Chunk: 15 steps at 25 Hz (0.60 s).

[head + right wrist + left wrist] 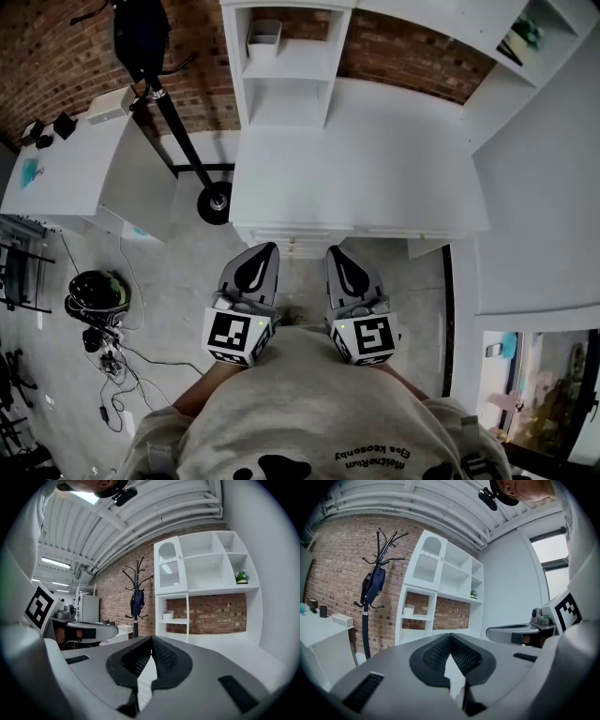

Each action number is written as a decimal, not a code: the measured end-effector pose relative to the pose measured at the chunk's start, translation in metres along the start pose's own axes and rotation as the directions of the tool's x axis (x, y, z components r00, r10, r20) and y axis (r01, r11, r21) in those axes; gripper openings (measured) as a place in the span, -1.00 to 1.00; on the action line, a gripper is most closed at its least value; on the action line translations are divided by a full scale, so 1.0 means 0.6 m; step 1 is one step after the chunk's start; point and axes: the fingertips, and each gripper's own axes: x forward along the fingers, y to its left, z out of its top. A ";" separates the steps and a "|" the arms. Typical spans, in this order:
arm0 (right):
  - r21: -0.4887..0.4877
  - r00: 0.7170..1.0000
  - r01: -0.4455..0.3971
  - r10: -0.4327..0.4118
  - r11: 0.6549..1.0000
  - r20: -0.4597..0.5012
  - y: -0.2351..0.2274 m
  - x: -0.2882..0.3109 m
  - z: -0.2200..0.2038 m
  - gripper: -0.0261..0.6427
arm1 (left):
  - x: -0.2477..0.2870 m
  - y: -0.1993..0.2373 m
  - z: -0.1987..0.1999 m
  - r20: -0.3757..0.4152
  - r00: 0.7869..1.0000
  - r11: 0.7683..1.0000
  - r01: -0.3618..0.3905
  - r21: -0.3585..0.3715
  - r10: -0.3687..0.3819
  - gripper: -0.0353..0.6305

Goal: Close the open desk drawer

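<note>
The white desk [375, 178] stands ahead of me under a white shelf unit [286, 66]. Its drawer fronts [300, 242] run along the near edge; the middle one seems to stick out slightly, but I cannot tell for sure. My left gripper [266, 247] and right gripper [335, 251] hang side by side close to my chest, just short of that edge, both pointing at the desk and touching nothing. In the left gripper view the left gripper [450, 635] has its tips together, empty. The right gripper [151, 638] looks the same in the right gripper view.
A black coat stand [169, 103] with a dark bag stands left of the desk, its wheeled base [217, 200] by the desk corner. A white side table [66, 169] is farther left. A helmet [94, 292] and cables lie on the floor. A white wall [544, 187] bounds the right.
</note>
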 end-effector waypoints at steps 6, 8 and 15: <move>-0.010 1.000 0.010 -0.010 1.000 0.007 -0.002 -0.026 -0.007 -0.83 | -0.010 -0.020 -0.007 0.007 1.000 1.000 0.005 0.001 -0.005 -0.84; -0.015 1.000 -0.001 0.001 1.000 0.005 -0.002 -0.033 -0.014 -0.83 | -0.012 -0.026 -0.011 0.026 1.000 1.000 -0.002 -0.012 0.002 -0.84; -0.008 1.000 -0.027 0.027 1.000 0.010 -0.004 -0.041 -0.017 -0.83 | -0.015 -0.036 -0.011 0.042 0.999 1.000 -0.023 -0.018 0.024 -0.84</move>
